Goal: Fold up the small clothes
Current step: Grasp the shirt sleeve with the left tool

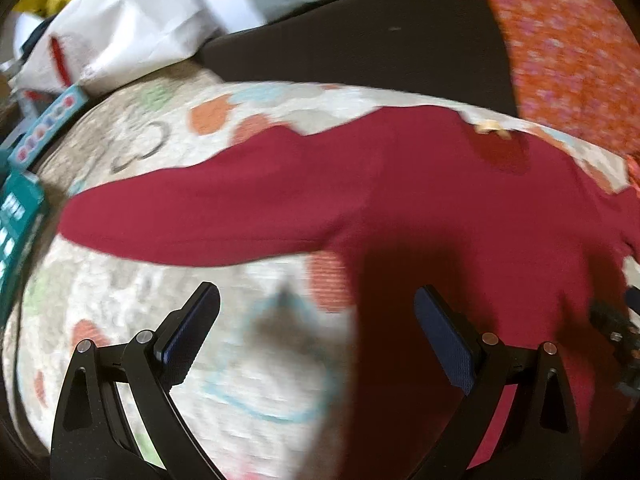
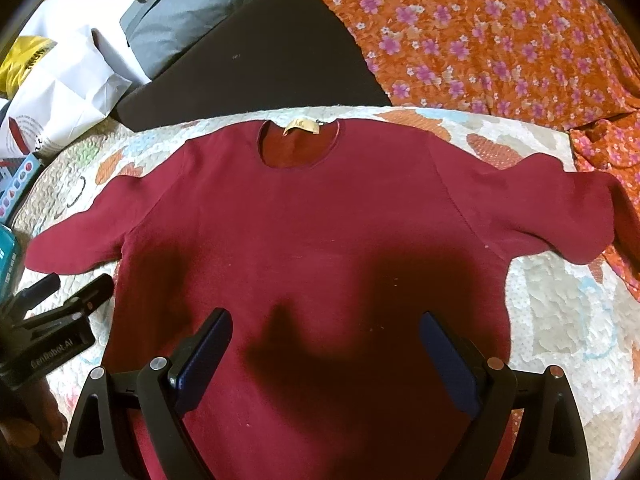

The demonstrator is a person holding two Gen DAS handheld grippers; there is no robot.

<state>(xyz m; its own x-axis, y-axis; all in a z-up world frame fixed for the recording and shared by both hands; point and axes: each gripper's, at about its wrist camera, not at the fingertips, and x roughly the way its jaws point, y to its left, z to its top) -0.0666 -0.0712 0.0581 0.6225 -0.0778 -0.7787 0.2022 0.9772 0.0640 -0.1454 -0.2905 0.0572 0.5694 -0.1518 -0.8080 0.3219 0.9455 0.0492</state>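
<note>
A dark red short-sleeved shirt lies spread flat, neck hole and tan label away from me, on a patterned quilt. My right gripper is open and empty, hovering over the shirt's lower middle. My left gripper is open and empty, over the quilt just below the shirt's left sleeve and beside the shirt's left side edge. The left gripper also shows in the right wrist view, at the shirt's left side. The left wrist view is motion-blurred.
An orange floral cloth lies at the back right. A black cushion, a grey bag and a white paper bag sit at the back left. Teal boxes line the quilt's left edge.
</note>
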